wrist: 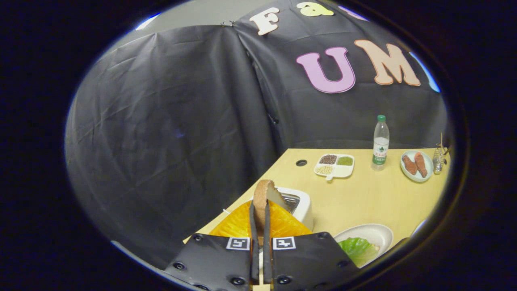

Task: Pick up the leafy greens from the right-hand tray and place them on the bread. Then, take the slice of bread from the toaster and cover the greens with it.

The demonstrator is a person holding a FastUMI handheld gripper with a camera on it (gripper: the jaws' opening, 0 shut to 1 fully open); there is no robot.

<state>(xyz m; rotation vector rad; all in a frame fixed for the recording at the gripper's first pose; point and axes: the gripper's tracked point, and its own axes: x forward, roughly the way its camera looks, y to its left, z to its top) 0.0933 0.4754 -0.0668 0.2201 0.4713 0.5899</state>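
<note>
**Bread slice pinched and clear of the toaster: carry it level to the greens**

Furthest left, just beyond the fingers, an orange ridged thing (242, 224) lies on the desk (363, 198); what it is cannot be told from here. At the centre the gripper (261, 230) is closed on the slice of bread (264, 198), both fingers pressing its faces so that it stands on edge between them, crust uppermost. The slice appears to be out of the toaster (299, 204), which sits just behind and a little to the right.

Right of the fingers, a white plate (377, 233) holds the leafy greens (357, 248); whether bread lies beneath them is hidden by the gripper body. Judging by this, the greens are placed and the step in hand is the covering.

To do it well, keep the squeeze steady, since bread gives and may slip or tear. Swing right, turn the slice flat, come down over the middle of the greens and let go only once it rests there

Far back stand a divided dish (334, 165), a bottle (380, 141) and a small plate (416, 165), well apart from the route
</note>
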